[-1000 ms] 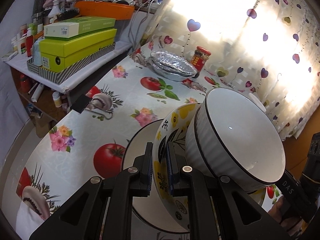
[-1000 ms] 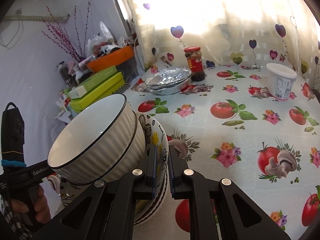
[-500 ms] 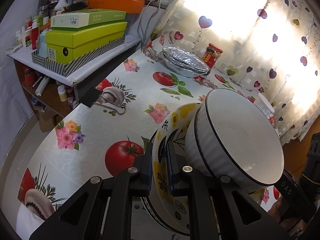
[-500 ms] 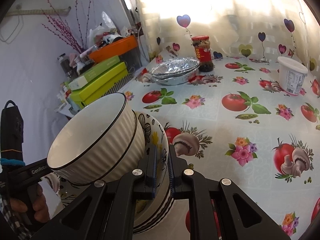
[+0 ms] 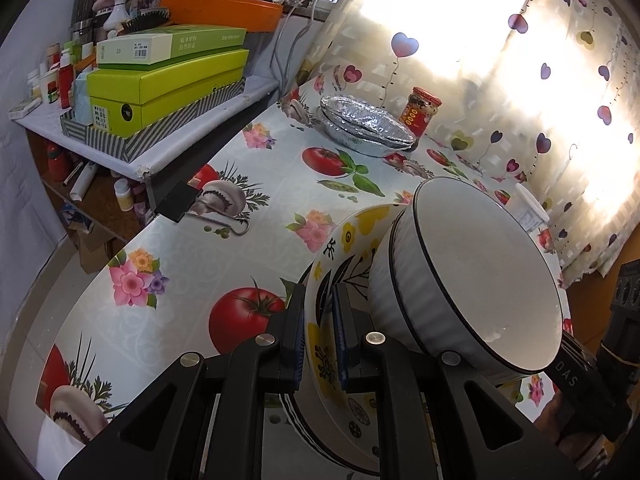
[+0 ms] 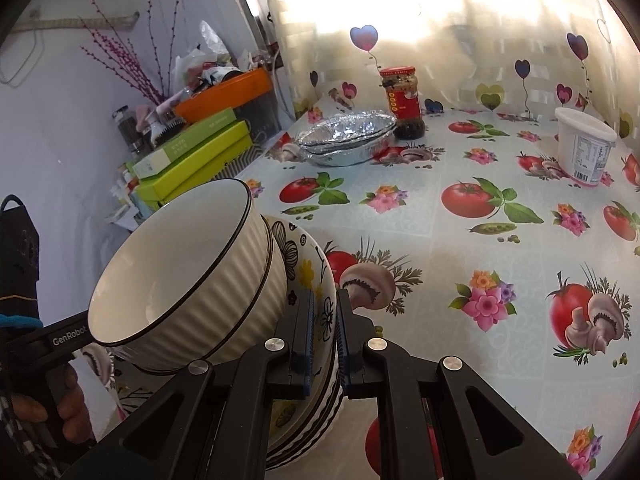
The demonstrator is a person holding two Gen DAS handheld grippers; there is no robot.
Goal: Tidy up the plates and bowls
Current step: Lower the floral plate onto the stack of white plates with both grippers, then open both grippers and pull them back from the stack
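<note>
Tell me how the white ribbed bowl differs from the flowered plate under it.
The white ribbed bowl is deep and plain, with only a thin dark rim line; the flowered plate is shallow and printed with yellow and black flowers. The bowl sits on top, touched by no gripper; the plate's rim is clamped by the left gripper and the right gripper. Both are tilted together above the table.

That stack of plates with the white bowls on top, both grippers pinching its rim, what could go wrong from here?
1. The ribbed white bowls sit loose and tilted on the flowered plate; a jolt or more tilt could slide them off.
2. The left gripper and right gripper pinch only the thin rim, so an uneven move might make the plate slip or chip.
3. Further plates lie underneath the flowered one, near the table edge; a careless set-down could knock them.
</note>
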